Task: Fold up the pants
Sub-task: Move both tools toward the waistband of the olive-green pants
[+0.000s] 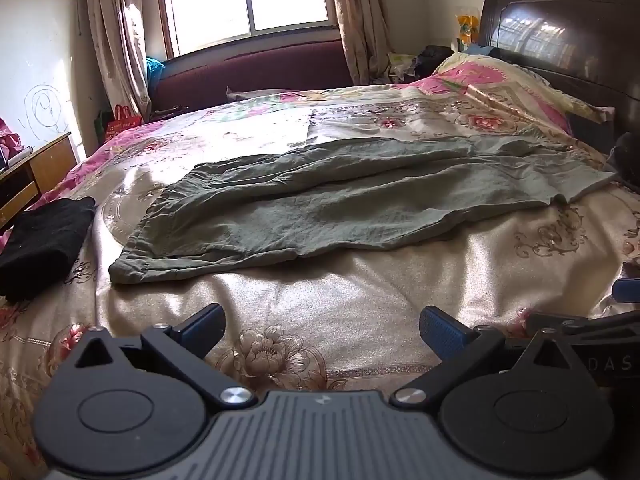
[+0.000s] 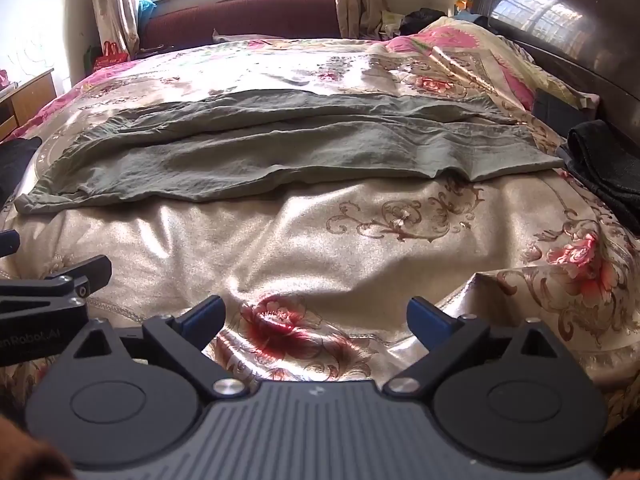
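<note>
Grey-green pants [image 1: 320, 204] lie stretched across the floral bedspread [image 1: 340, 296], one leg laid over the other, waistband at the left and cuffs at the right. They also show in the right wrist view [image 2: 280, 152]. My left gripper [image 1: 322, 330] is open and empty, held above the bedspread, short of the pants' near edge. My right gripper [image 2: 316, 320] is open and empty, also short of the pants. Part of the right gripper shows at the left wrist view's right edge [image 1: 580, 324].
A folded black garment [image 1: 44, 240] lies at the bed's left edge. Another dark folded garment [image 2: 608, 168] lies at the right by the dark headboard [image 2: 568, 20]. A pillow [image 1: 516, 84] lies at the head. A wooden cabinet [image 1: 36, 168] stands left of the bed.
</note>
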